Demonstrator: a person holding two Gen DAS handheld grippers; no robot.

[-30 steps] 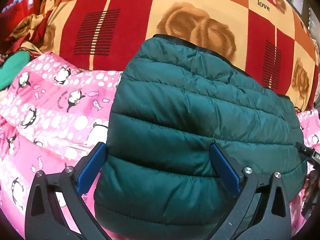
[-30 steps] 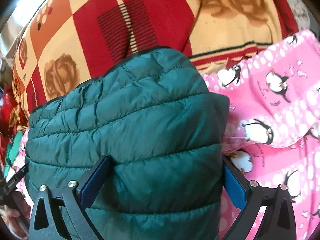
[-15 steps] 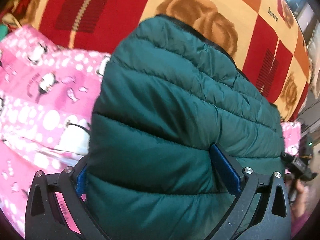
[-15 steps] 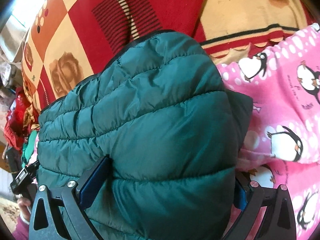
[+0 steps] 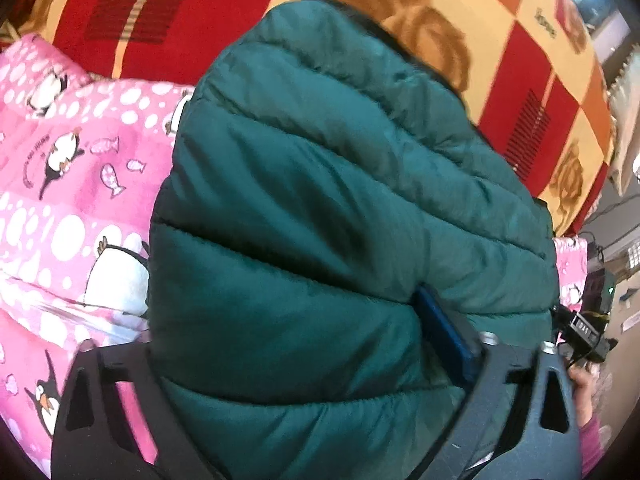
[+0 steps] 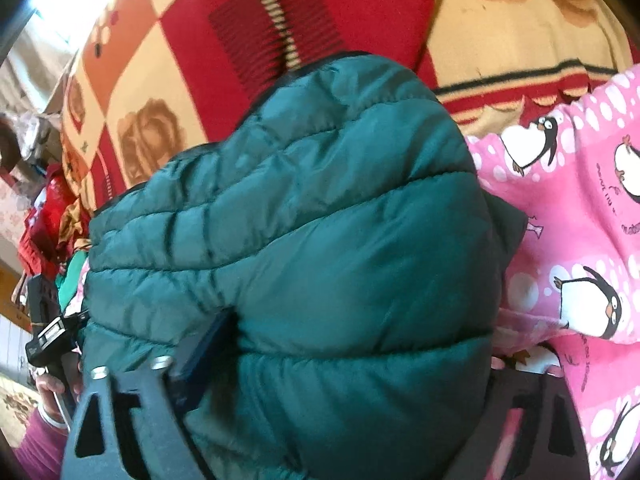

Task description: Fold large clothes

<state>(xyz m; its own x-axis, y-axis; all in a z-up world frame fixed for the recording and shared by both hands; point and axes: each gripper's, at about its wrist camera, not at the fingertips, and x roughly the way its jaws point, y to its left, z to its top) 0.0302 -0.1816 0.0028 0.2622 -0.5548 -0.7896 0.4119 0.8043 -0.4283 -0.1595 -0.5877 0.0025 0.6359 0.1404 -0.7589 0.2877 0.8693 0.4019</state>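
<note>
The left gripper [image 5: 296, 344] straddles one end of the folded green puffer jacket [image 5: 340, 220], fingers spread wide with a thick bundle of quilted fabric bulging between them; its blue pad [image 5: 444, 328] presses into a seam. The right gripper [image 6: 348, 352] holds the opposite end the same way, spread wide around the padding, blue pad [image 6: 204, 344] dug in. The jacket sits over the pink penguin blanket [image 6: 580, 240], with the red and cream rose blanket [image 5: 200, 20] behind it. Both grippers point forward, level with each other.
</note>
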